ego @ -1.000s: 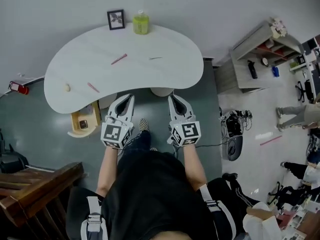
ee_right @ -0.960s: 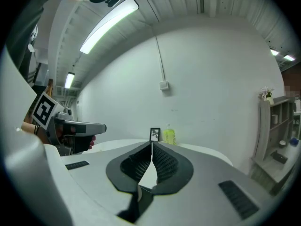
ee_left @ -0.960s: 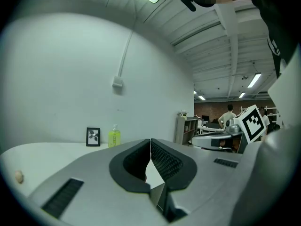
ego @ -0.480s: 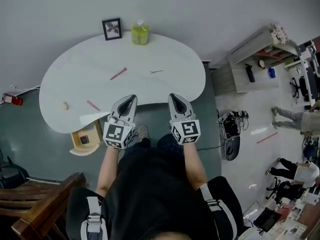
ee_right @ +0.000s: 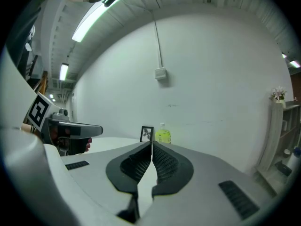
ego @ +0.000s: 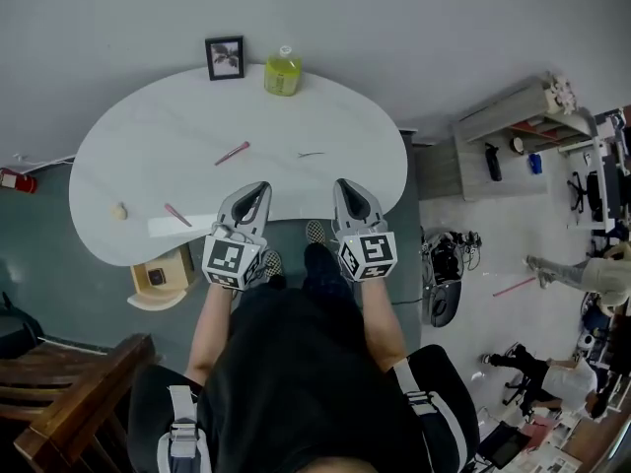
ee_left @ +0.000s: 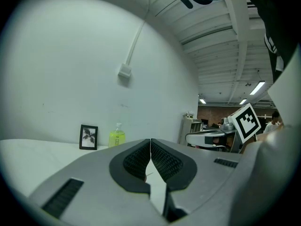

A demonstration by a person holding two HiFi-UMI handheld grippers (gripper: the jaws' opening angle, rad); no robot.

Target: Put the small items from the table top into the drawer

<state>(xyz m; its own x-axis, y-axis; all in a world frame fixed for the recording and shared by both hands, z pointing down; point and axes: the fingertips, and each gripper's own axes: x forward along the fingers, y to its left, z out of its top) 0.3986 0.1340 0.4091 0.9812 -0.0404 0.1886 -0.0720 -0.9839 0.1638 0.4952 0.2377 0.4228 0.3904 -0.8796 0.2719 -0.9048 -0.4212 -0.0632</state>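
Left gripper and right gripper hover at the near edge of the white kidney-shaped bench — jaws together, empty; 2 pink sticks, a beige lump and a thin dark sliver lie on top; the open wooden drawer sits below-left.

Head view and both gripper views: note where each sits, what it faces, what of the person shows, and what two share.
Head view: on the head, looking down at the white table; left gripper, right gripper, arms, torso.
Left gripper view: on it, along shut jaws toward the wall; dark clothing.
Right gripper view: likewise; left hand.
All share framed picture, green bottle.
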